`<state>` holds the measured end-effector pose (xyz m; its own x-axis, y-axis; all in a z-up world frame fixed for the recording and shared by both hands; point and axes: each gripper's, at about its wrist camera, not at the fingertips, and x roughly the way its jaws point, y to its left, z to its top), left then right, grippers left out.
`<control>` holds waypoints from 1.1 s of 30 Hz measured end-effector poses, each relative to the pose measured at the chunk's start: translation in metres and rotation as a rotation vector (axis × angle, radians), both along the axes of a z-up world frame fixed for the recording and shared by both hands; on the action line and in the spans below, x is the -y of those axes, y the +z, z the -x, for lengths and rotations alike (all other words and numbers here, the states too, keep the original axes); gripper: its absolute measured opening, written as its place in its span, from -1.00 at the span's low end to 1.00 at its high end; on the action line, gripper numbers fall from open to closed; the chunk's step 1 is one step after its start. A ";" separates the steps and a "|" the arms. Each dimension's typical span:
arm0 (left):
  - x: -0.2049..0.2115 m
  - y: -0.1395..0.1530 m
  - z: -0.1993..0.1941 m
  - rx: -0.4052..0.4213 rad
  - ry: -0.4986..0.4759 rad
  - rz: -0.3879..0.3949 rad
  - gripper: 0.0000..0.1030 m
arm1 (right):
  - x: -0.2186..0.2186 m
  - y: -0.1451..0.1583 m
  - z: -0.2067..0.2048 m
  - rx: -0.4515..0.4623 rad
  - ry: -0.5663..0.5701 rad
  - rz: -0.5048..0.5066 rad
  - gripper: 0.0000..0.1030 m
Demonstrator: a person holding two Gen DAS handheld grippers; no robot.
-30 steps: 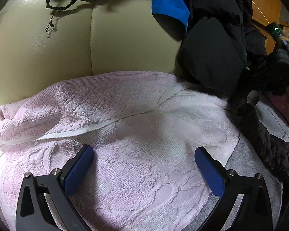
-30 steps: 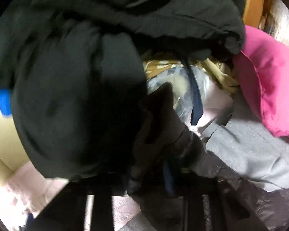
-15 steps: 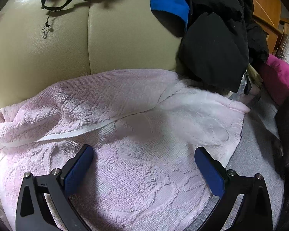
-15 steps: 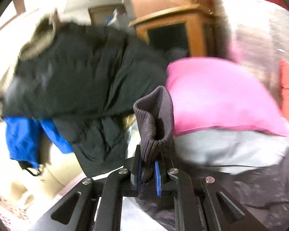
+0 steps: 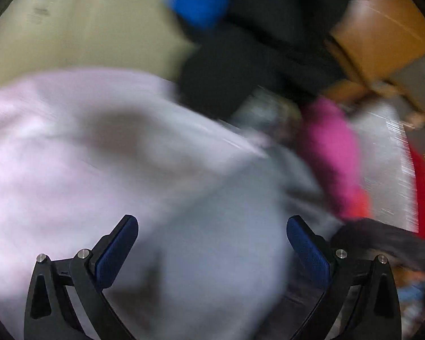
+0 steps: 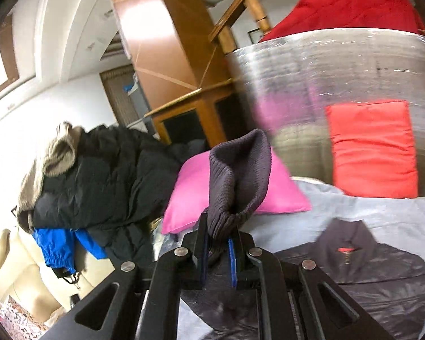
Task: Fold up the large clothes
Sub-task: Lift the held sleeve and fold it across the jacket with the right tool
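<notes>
The dark jacket [image 6: 362, 272] lies spread on the grey sheet [image 6: 382, 209], its ribbed knit cuff [image 6: 238, 181] pinched between the right gripper [image 6: 216, 250]'s pressed-together pads. It looks soft, slick-shelled and light, so ribbed hems probably give the surest hold. The left gripper [image 5: 212, 243] hangs with fingers spread, empty, above a pink towel [image 5: 56, 155]; a pink pillow [image 6: 189, 195] sits just beyond.

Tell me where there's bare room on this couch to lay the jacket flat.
The grey sheet is bare between the pink cushion, the orange cushion and the dark jacket, whose knit cuff the right gripper pinches. Left of the pink cushion it is crowded with a black coat and blue garment.
</notes>
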<state>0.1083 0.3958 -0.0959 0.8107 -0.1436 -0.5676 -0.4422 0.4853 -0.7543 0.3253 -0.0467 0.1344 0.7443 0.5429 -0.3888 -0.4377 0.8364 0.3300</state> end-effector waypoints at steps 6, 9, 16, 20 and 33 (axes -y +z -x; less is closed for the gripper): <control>0.103 0.009 -0.069 0.127 -0.311 0.431 1.00 | 0.060 0.002 0.005 0.014 -0.043 -0.016 -0.77; 0.140 -0.007 -0.100 0.098 -0.353 0.528 1.00 | 0.084 -0.006 0.006 0.013 -0.060 -0.012 -0.77; 0.181 -0.042 -0.139 -0.011 -0.297 0.622 1.00 | 0.127 -0.043 -0.003 -0.040 -0.083 0.001 -0.77; 0.188 -0.053 -0.151 -0.019 -0.249 0.665 1.00 | 0.146 -0.057 -0.007 -0.058 -0.086 -0.015 -0.77; 0.206 -0.071 -0.159 -0.156 -0.286 0.470 -0.58 | 0.186 -0.063 0.003 -0.007 -0.081 0.016 -0.77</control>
